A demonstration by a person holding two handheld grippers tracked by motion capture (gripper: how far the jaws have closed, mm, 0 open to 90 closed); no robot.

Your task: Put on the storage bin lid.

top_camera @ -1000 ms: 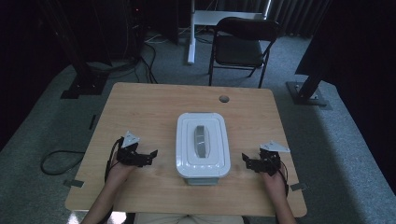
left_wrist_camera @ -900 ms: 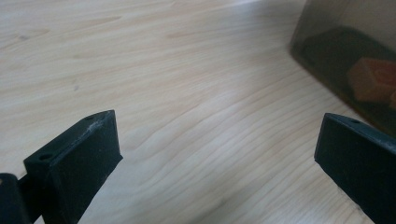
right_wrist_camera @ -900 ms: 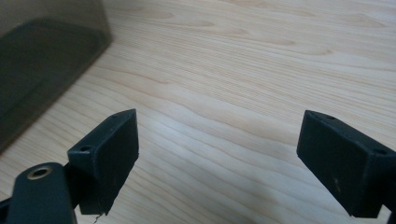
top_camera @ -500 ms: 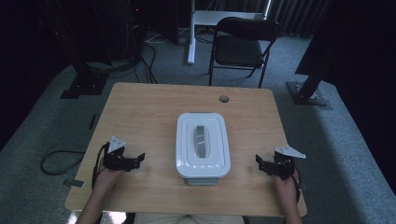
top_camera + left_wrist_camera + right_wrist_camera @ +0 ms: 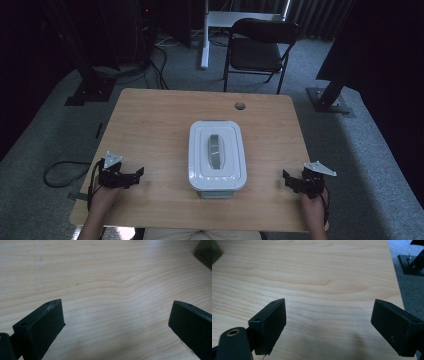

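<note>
A white lidded box (image 5: 217,154) with a grey handle (image 5: 214,148) on its lid sits in the middle of the wooden table (image 5: 150,125). My left gripper (image 5: 138,175) rests low over the table near the front left corner, well left of the box, jaws wide apart and empty. In the left gripper view the left gripper (image 5: 116,322) has only bare wood between its jaws. My right gripper (image 5: 287,179) is at the front right, right of the box, also open and empty. Bare wood lies between the jaws of the right gripper (image 5: 329,322) in the right gripper view.
A small round hole (image 5: 240,105) is in the table near its far edge. A black folding chair (image 5: 257,47) stands behind the table. Stand bases (image 5: 330,100) and cables (image 5: 60,170) lie on the grey carpet around it. The table's right edge (image 5: 395,282) runs close to the right gripper.
Both grippers have drawn outward, away from the box toward the table's front corners. The box has not moved.
</note>
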